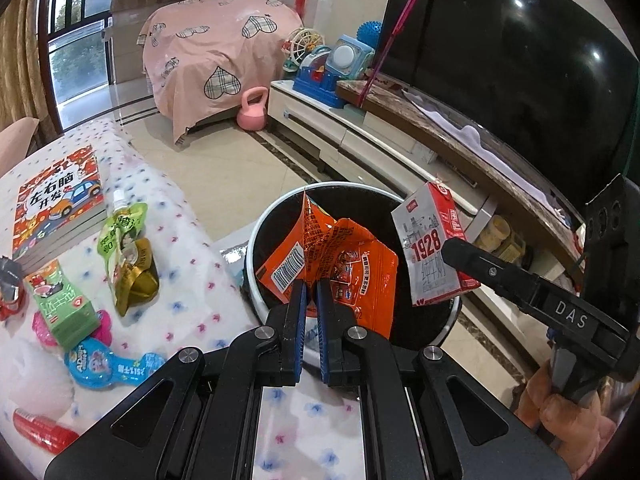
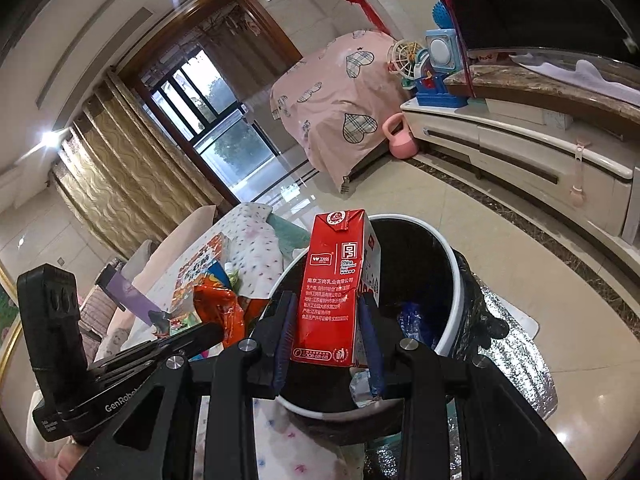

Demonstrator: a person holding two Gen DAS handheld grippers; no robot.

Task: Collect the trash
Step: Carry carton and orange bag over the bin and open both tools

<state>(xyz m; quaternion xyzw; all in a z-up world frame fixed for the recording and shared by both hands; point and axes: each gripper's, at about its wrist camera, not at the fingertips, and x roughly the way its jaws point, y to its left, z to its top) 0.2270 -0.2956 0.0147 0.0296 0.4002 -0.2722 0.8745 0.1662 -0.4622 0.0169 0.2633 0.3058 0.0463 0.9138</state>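
Two pieces of trash hang over the white-rimmed bin (image 1: 256, 240): our left gripper (image 1: 310, 292) is clamped on the lower edge of a crumpled orange wrapper (image 1: 340, 256), whose creased point rises away from the tips, while our right gripper (image 2: 328, 320) pinches a red milk carton (image 2: 336, 288) by its sides, long axis upright, folded top uppermost. The right wrist view alone shows us crumpled plastic inside the bin; the left alone shows the pouches (image 1: 128, 256) left on the dotted tablecloth (image 1: 192, 280).

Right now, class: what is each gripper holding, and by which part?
Left gripper pinches the orange wrapper at its lower edge; right gripper clamps the red milk carton by its lower sides.
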